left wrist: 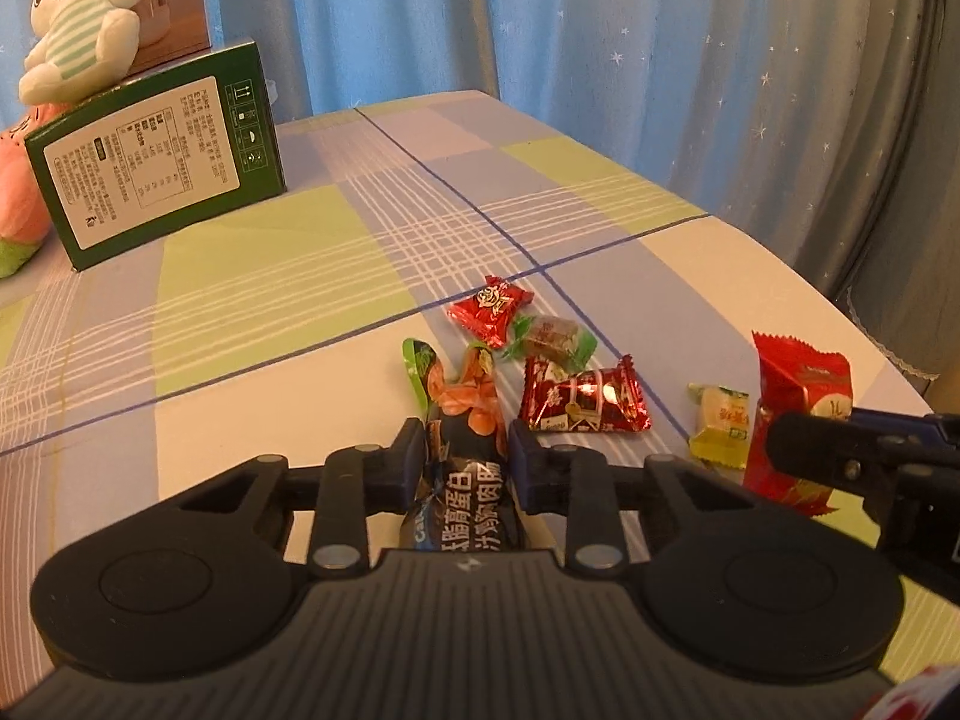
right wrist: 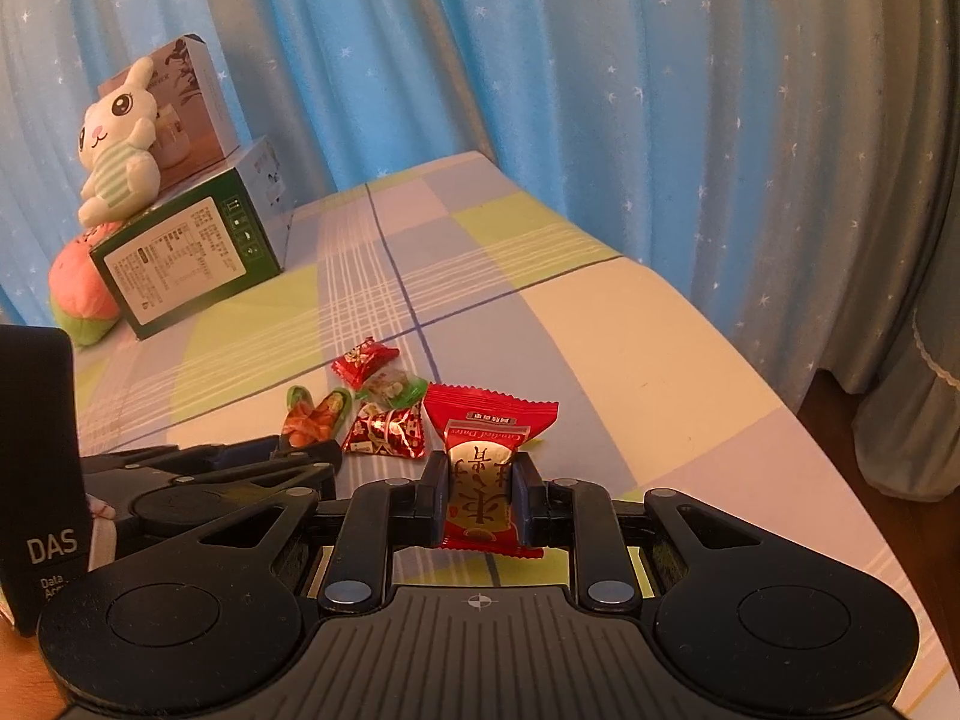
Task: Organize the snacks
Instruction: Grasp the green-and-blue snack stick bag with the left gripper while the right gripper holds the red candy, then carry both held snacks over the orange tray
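My left gripper (left wrist: 462, 456) is shut on a dark sausage snack packet (left wrist: 465, 480) with a green and orange end, held just above the checked tablecloth (left wrist: 270, 276). My right gripper (right wrist: 480, 498) is shut on a red candied-date packet (right wrist: 483, 474); that packet shows in the left wrist view (left wrist: 801, 414) at the right. Loose on the cloth ahead lie a small red candy (left wrist: 491, 309), a green-wrapped candy (left wrist: 549, 339), a shiny red candy (left wrist: 582, 399) and a yellow-green candy (left wrist: 720, 426).
A green box (left wrist: 156, 162) stands at the far left with a white plush rabbit (left wrist: 90, 12) on it and a pink plush (left wrist: 18, 192) beside it. Blue star curtains (left wrist: 600, 30) hang behind. The table's right edge (right wrist: 780, 408) drops off to the floor.
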